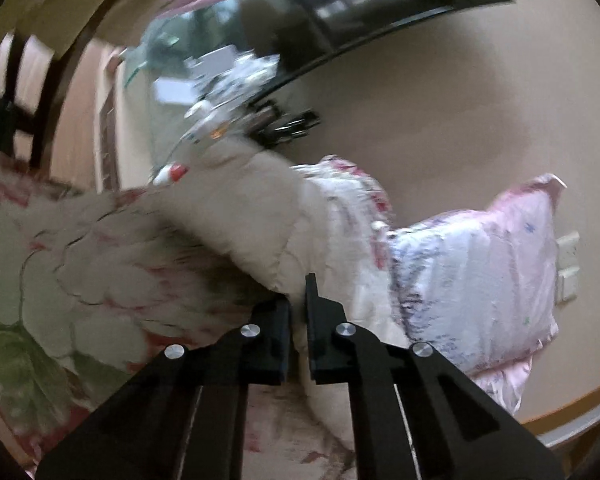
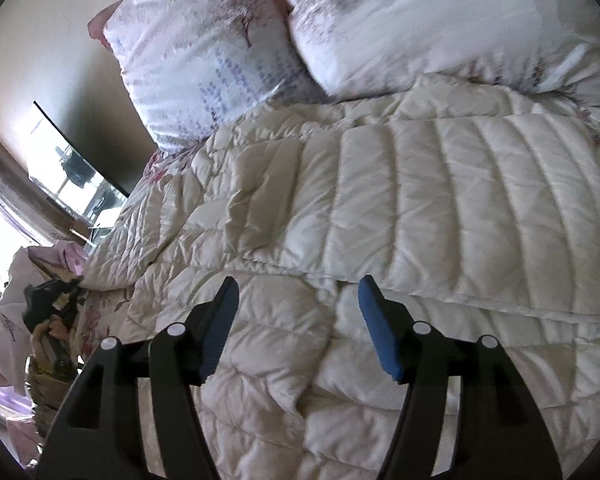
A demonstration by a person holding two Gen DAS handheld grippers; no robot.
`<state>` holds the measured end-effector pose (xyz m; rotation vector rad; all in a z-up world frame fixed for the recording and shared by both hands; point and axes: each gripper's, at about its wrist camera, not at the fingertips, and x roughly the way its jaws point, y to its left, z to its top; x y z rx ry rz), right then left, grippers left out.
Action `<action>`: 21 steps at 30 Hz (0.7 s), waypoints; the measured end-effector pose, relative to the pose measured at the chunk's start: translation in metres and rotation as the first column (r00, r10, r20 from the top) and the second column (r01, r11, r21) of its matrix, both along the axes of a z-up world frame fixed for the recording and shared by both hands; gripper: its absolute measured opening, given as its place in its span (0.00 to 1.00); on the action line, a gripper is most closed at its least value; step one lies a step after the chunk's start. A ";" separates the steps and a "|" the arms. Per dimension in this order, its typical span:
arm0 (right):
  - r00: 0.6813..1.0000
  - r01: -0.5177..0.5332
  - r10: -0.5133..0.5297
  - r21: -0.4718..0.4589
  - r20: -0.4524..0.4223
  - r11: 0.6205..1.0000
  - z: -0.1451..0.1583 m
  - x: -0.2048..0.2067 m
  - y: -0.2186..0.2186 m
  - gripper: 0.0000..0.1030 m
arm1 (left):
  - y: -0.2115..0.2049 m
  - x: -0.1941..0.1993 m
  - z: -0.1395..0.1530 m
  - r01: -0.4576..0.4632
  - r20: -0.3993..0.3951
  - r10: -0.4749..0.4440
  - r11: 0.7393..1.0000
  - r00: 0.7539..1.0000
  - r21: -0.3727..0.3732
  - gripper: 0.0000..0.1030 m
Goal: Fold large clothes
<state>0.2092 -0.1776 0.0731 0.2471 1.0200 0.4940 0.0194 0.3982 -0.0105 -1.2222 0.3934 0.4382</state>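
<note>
A cream quilted puffer jacket (image 2: pixel 380 208) lies spread on the bed, partly folded over itself. My right gripper (image 2: pixel 298 292) is open just above the jacket, its blue pads (image 2: pixel 376 332) apart and holding nothing. In the left wrist view my left gripper (image 1: pixel 298 300) is shut on a fold of the same jacket (image 1: pixel 260 220), which rises as a cream bulge in front of the fingers. The view is blurred by motion.
Two pale floral pillows (image 2: pixel 204 52) lie at the head of the bed; one shows in the left wrist view (image 1: pixel 472 276). A floral bedsheet (image 1: pixel 60 264) covers the bed. A dark TV (image 1: pixel 380 0) hangs on the beige wall. Clutter (image 2: pixel 48 320) sits beside the bed.
</note>
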 end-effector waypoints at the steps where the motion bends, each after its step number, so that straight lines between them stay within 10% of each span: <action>1: 1.000 0.009 -0.009 0.000 0.007 1.000 0.002 -0.001 -0.006 0.62 | -0.004 0.003 0.009 0.013 0.012 -0.013 1.000 1.000 0.021 0.05; 11: 0.996 0.079 -0.080 0.017 0.038 0.997 0.010 -0.006 -0.046 0.63 | -0.120 0.062 0.109 0.270 0.139 -0.318 0.920 0.938 0.283 0.05; 21: 0.988 0.150 -0.151 0.022 0.030 0.988 0.004 -0.009 -0.075 0.64 | -0.295 0.128 0.131 0.564 0.050 -0.667 0.666 0.744 0.489 0.05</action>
